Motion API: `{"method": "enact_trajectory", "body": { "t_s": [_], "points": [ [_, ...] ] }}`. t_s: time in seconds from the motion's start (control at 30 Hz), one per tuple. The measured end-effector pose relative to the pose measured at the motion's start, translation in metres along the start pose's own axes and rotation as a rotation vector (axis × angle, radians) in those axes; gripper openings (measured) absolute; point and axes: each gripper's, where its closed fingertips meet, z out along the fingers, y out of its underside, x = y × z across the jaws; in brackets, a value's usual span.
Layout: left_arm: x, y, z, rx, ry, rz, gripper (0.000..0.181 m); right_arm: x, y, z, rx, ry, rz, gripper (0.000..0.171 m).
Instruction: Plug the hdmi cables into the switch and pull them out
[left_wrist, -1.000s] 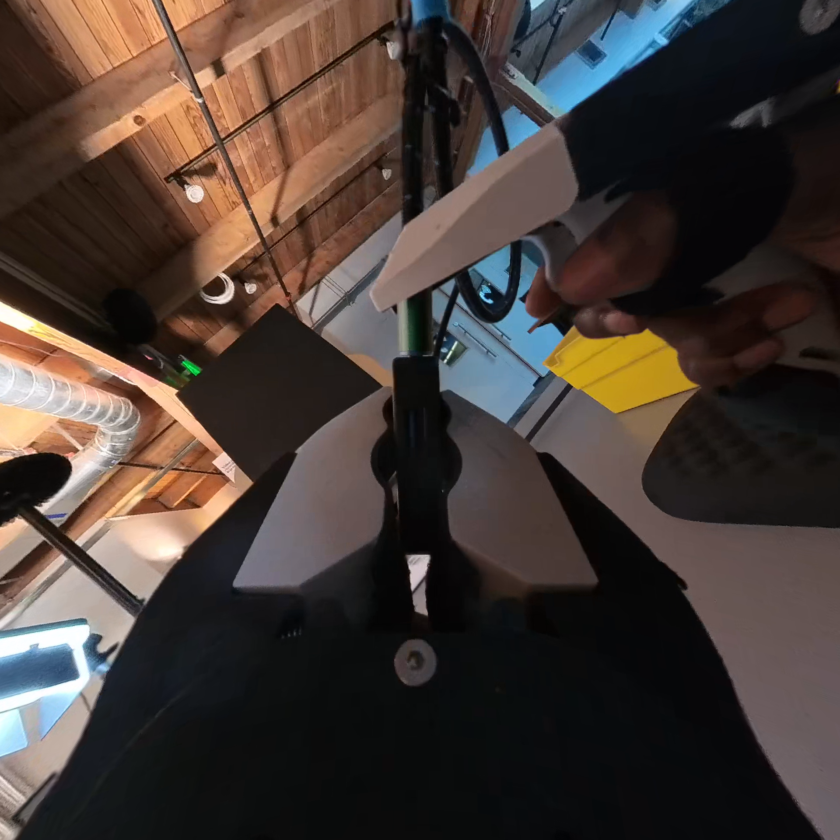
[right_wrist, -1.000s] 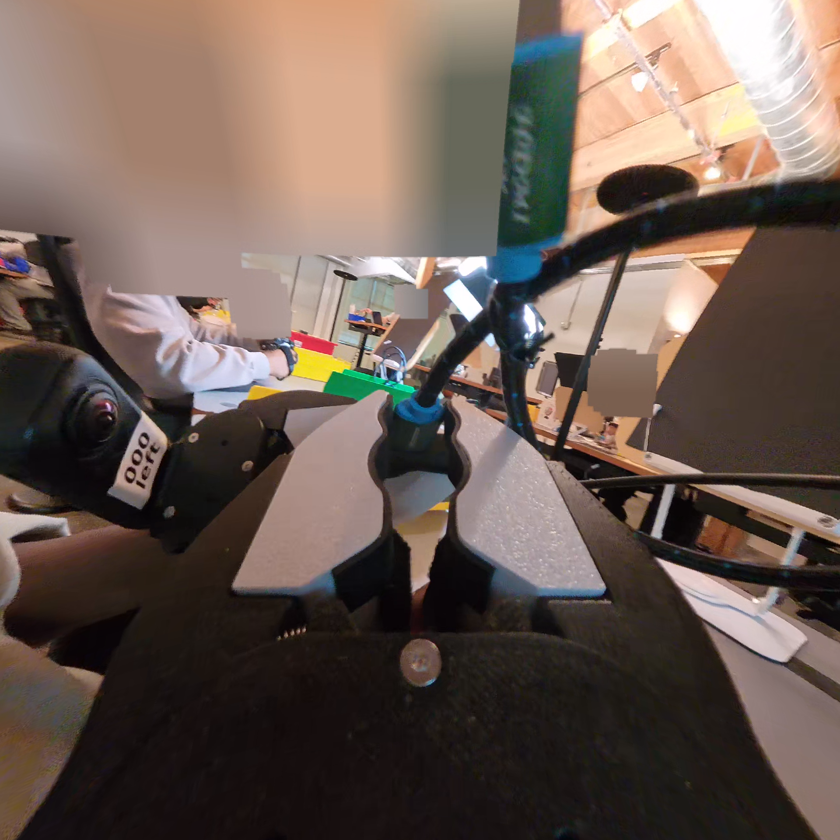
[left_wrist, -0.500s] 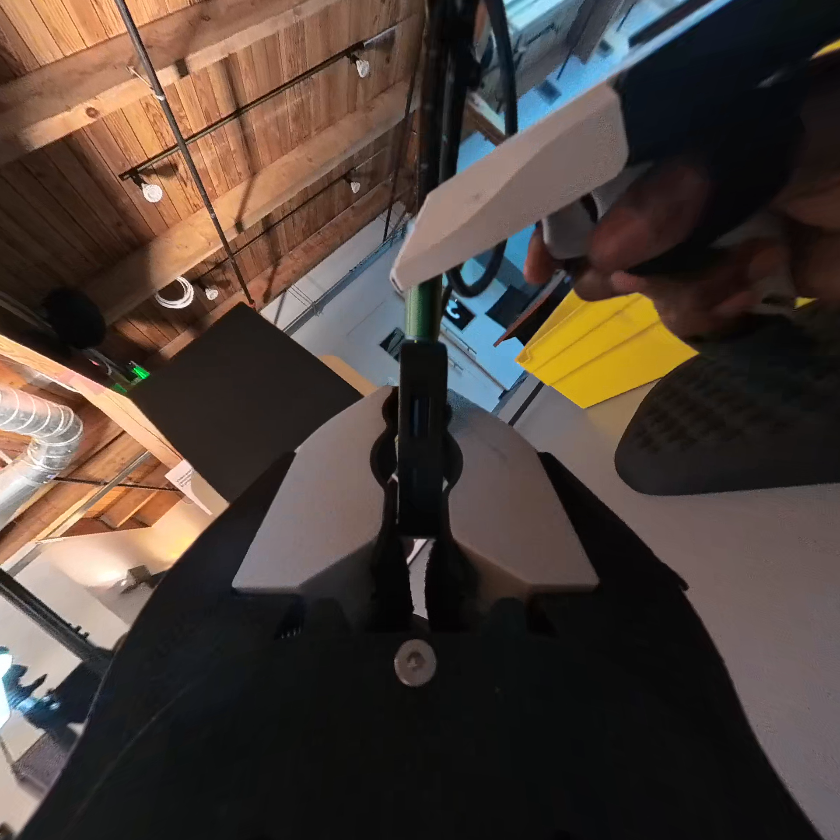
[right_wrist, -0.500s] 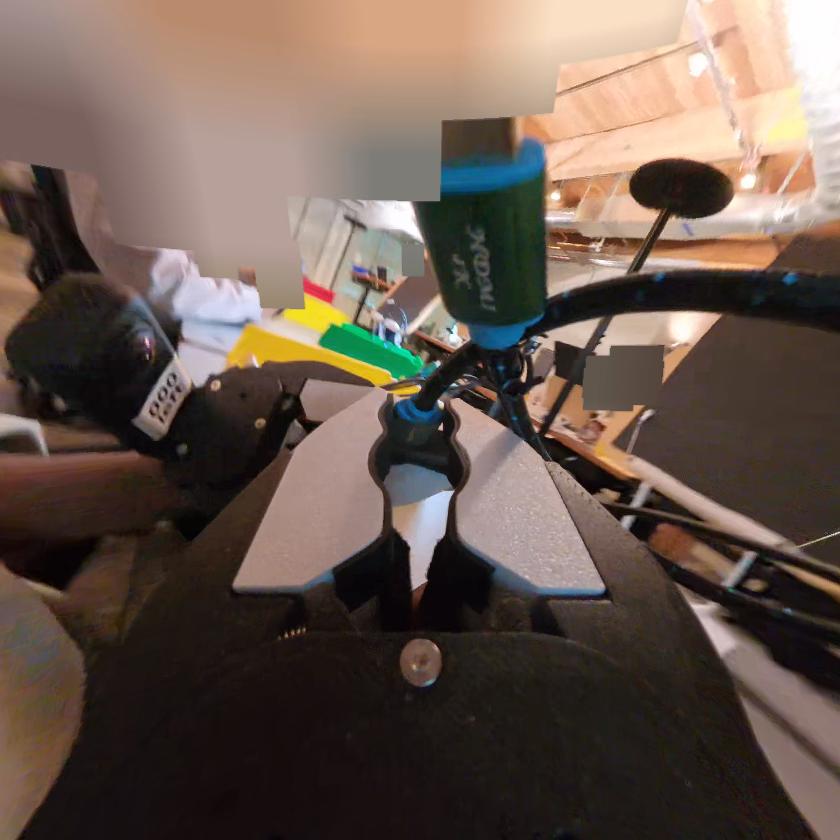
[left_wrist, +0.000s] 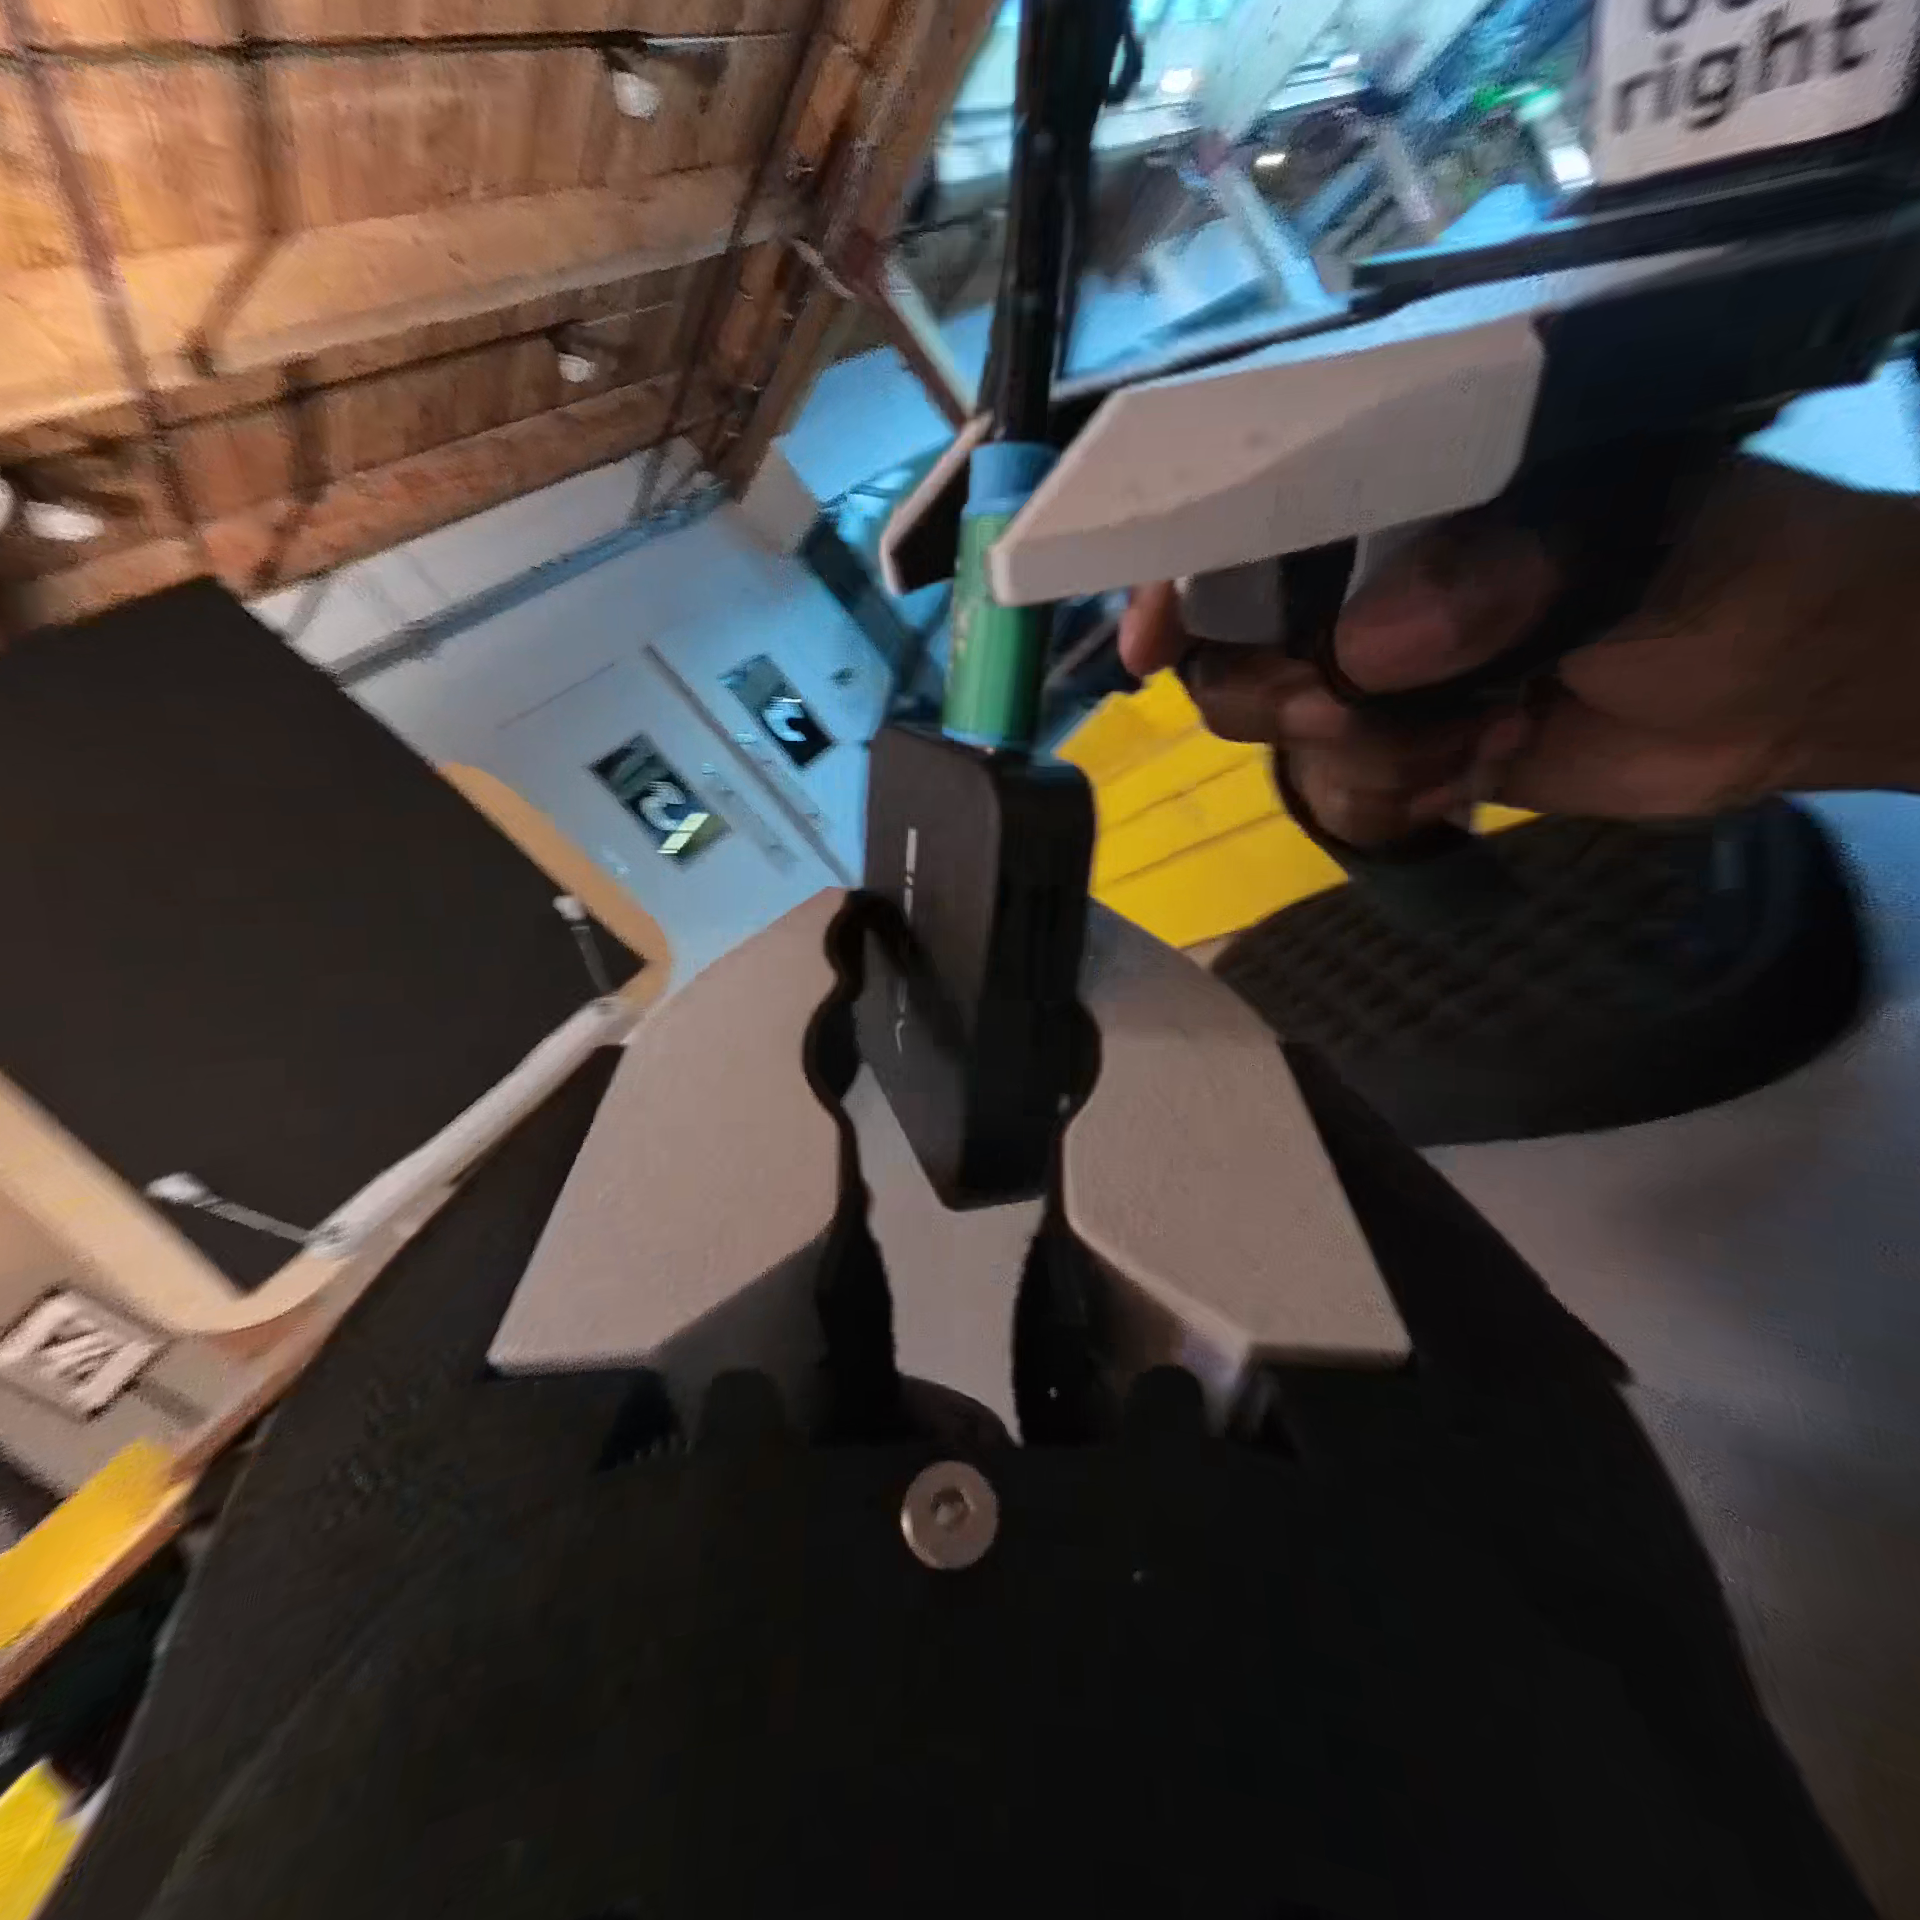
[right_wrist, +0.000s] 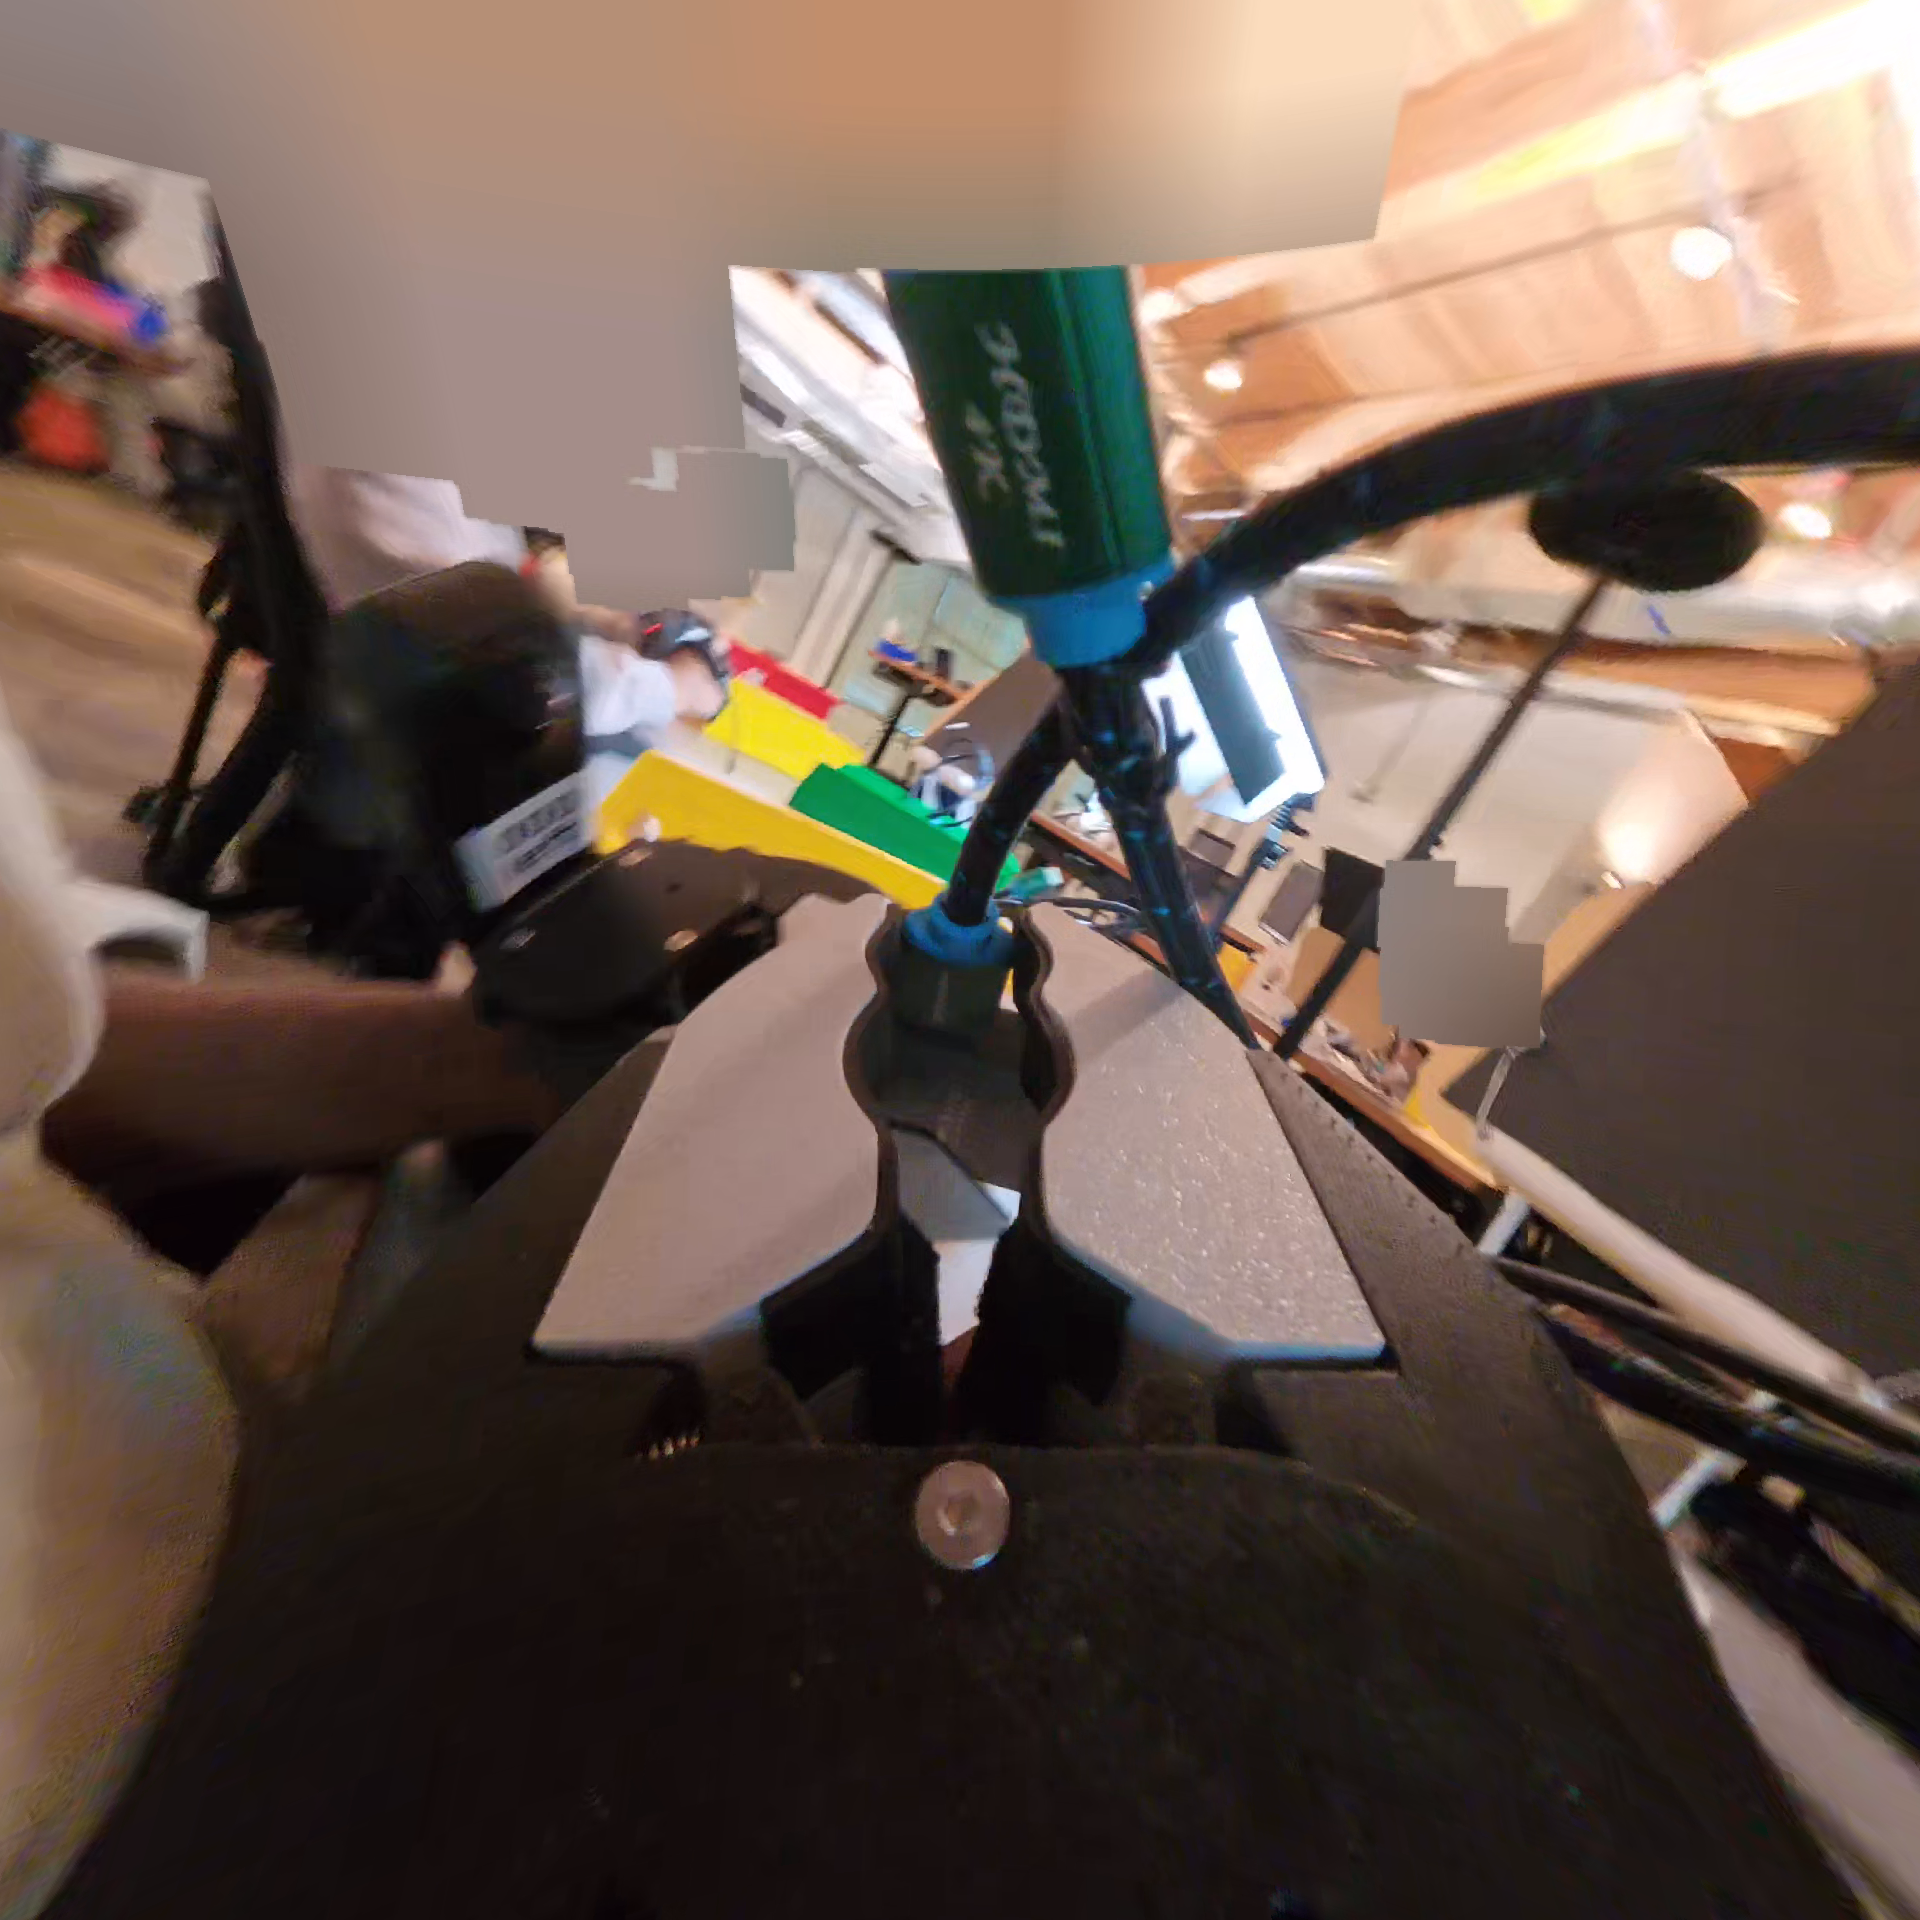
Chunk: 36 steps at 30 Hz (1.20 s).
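My left gripper (left_wrist: 966, 966) is shut on a black switch box (left_wrist: 977, 831) and holds it tilted in the air. A green HDMI plug (left_wrist: 987, 644) with a blue collar sits in the switch's top end. In the left wrist view, my right gripper (left_wrist: 966, 551) closes on that plug near its collar, held by a hand (left_wrist: 1507, 675). In the right wrist view, my right gripper (right_wrist: 951, 935) is shut on the plug (right_wrist: 945, 987), and its black cable (right_wrist: 1008, 800) runs upward. A second green plug (right_wrist: 1039, 447) hangs above it on a braided cable (right_wrist: 1558, 426). The left gripper's body (right_wrist: 623, 935) shows at left.
A round black mesh pad (left_wrist: 1558, 987) lies on the grey table (left_wrist: 1662, 1299). Yellow bins (left_wrist: 1174, 831) stand behind it and a black panel (left_wrist: 208, 883) to the left. The right wrist view shows yellow (right_wrist: 727, 810) and green (right_wrist: 883, 810) bins, a black panel (right_wrist: 1766, 987) and cables (right_wrist: 1714, 1382).
The switch has turned from edge-on to tilted, so its broad face shows. The right gripper's fingers now straddle the green plug. The hanging second plug has swung towards the middle.
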Motion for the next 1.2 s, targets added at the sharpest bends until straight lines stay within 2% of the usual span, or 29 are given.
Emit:
{"method": "enact_trajectory", "body": {
  "t_s": [0.1, 0.2, 0.3, 0.53, 0.7, 0.93, 1.03, 1.2],
  "points": [
    [0.022, -0.008, -0.006, 0.009, 0.213, -0.086, 0.068, -0.023, 0.001, -0.005, -0.065, -0.169, -0.135, 0.022],
    [0.036, -0.029, -0.019, 0.142, 0.333, -0.092, 0.069, -0.036, 0.007, -0.012, -0.097, -0.295, -0.129, 0.021],
    [0.053, -0.018, -0.021, 0.083, 0.418, -0.022, 0.073, -0.050, 0.002, -0.018, -0.044, -0.400, -0.080, 0.020],
    [0.083, -0.019, -0.022, 0.154, 0.538, -0.074, 0.079, -0.068, 0.005, -0.026, -0.020, -0.549, 0.008, 0.021],
    [0.064, 0.020, -0.021, -0.075, 0.486, -0.050, 0.078, -0.049, 0.037, -0.023, -0.187, -0.437, -0.044, 0.020],
    [0.060, 0.046, -0.016, -0.266, 0.505, -0.153, 0.078, -0.030, 0.054, -0.013, -0.193, -0.311, 0.092, 0.020],
    [0.062, 0.047, -0.015, -0.281, 0.523, -0.180, 0.078, -0.027, 0.056, -0.015, -0.198, -0.303, 0.097, 0.020],
    [0.062, 0.046, -0.016, -0.258, 0.512, -0.161, 0.076, -0.033, 0.052, -0.022, -0.229, -0.350, -0.015, 0.019]
  ]
}}
